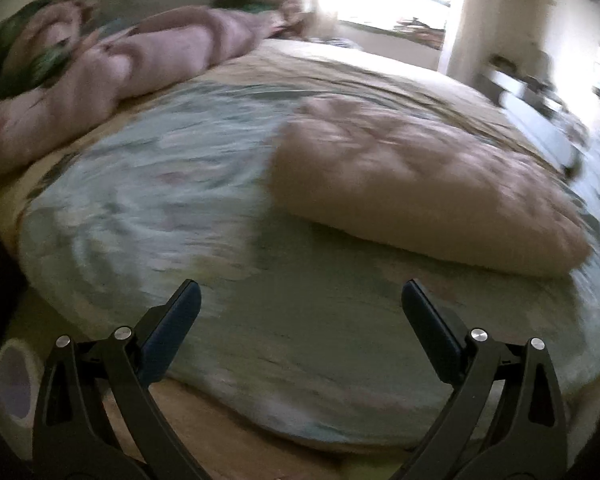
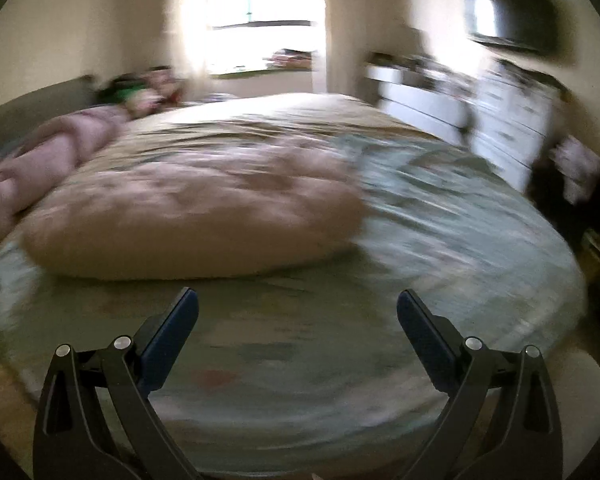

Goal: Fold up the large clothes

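Note:
A folded beige-pink garment (image 1: 420, 188) lies as a thick pad on the bed's pale green cover (image 1: 172, 208). In the right wrist view the same folded garment (image 2: 196, 216) sits ahead and to the left on the green cover (image 2: 440, 240). My left gripper (image 1: 300, 296) is open above the bed's near edge, short of the garment and holding nothing. My right gripper (image 2: 298, 302) is open too, just in front of the garment's near edge, with empty fingers. Both views are motion-blurred.
A rumpled pink blanket (image 1: 112, 76) and green-and-pink items lie along the headboard side. White drawers (image 2: 508, 128) and a wall screen (image 2: 512, 16) stand to the right of the bed. A bright window (image 2: 264, 8) is at the far wall. Wooden floor (image 1: 204, 420) shows below the bed.

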